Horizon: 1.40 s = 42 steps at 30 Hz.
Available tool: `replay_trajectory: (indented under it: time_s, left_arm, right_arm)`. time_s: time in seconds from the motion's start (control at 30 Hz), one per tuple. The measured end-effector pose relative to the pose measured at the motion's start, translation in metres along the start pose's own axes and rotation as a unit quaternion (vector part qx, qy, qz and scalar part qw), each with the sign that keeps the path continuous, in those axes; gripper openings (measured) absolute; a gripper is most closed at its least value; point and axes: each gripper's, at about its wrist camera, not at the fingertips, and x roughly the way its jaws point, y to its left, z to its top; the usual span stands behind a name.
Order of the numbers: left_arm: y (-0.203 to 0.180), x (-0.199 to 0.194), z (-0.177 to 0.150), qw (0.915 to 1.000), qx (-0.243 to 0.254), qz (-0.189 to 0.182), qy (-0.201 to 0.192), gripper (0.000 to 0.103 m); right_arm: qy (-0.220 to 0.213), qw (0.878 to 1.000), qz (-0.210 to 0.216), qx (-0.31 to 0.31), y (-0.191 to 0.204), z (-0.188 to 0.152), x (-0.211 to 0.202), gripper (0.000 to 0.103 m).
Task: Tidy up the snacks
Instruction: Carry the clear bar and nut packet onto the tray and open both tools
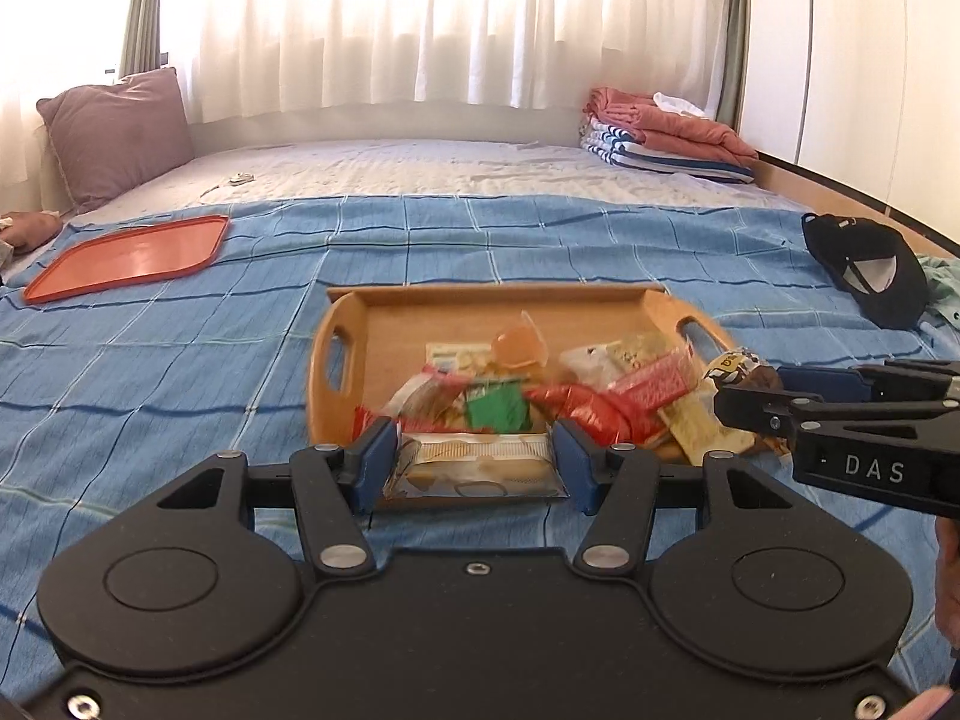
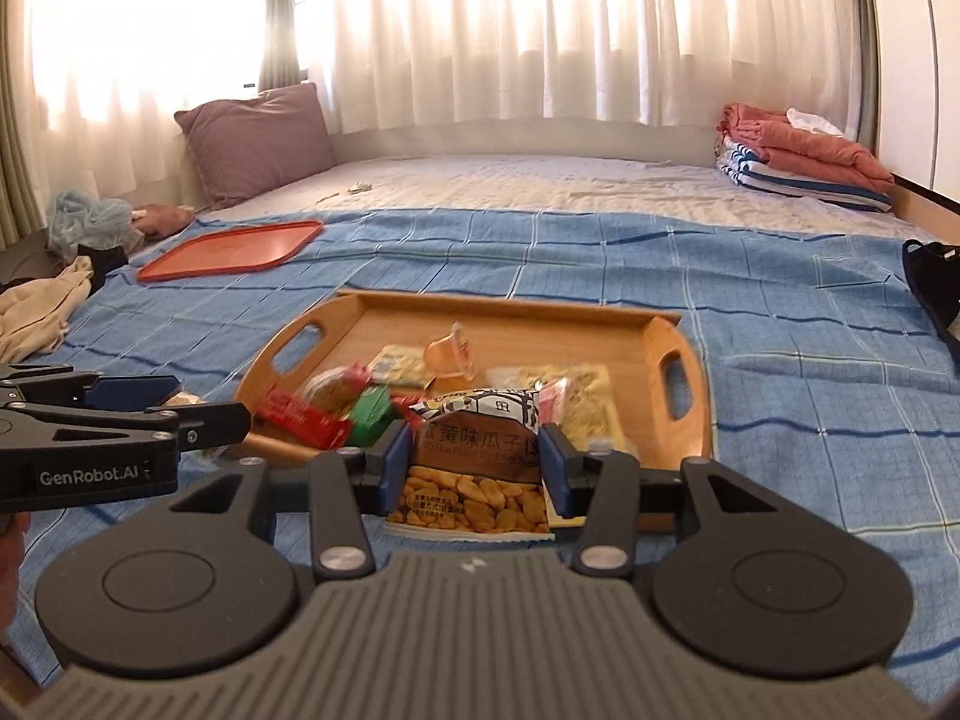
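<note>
My left claw (image 1: 474, 459) has a matte black body with two round raised discs, black linkage arms on silver pivot pins, and blue pads (image 1: 377, 462). My right claw (image 2: 474, 462) matches it, but its housing is grey and ribbed. White lettering marks the claws' sides: "DAS" and "GenRobot.AI".

We face a bed (image 1: 420, 174) spread with a blue checked blanket (image 1: 180, 360). Lying on it are a wooden tray (image 1: 384, 324) of snack packets, an orange tray (image 1: 132, 255), a black cap (image 1: 870, 276), a purple pillow (image 1: 120, 132) and folded towels (image 1: 660, 138).
</note>
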Motion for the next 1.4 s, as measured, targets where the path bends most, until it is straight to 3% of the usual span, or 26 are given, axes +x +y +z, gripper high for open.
replay_trajectory:
  time_s: [0.47, 0.8, 1.4]
  left_arm:
    - [-0.01, 0.054, 0.034, 0.9996, 0.025, 0.011, 0.0, 0.055]
    - [0.002, 0.11, 0.05, 0.9994, -0.014, 0.015, 0.028, 0.055]
    - [0.013, 0.188, 0.062, 0.995, -0.028, 0.057, 0.077, 0.055]
  right_arm:
    - [-0.004, 1.0, -0.016, 0.014, -0.015, 0.017, 0.034, 0.05]
    - [0.004, 0.999, -0.017, 0.035, -0.026, 0.029, 0.073, 0.05]
    - [0.038, 0.998, -0.032, 0.049, -0.036, 0.037, 0.131, 0.05]
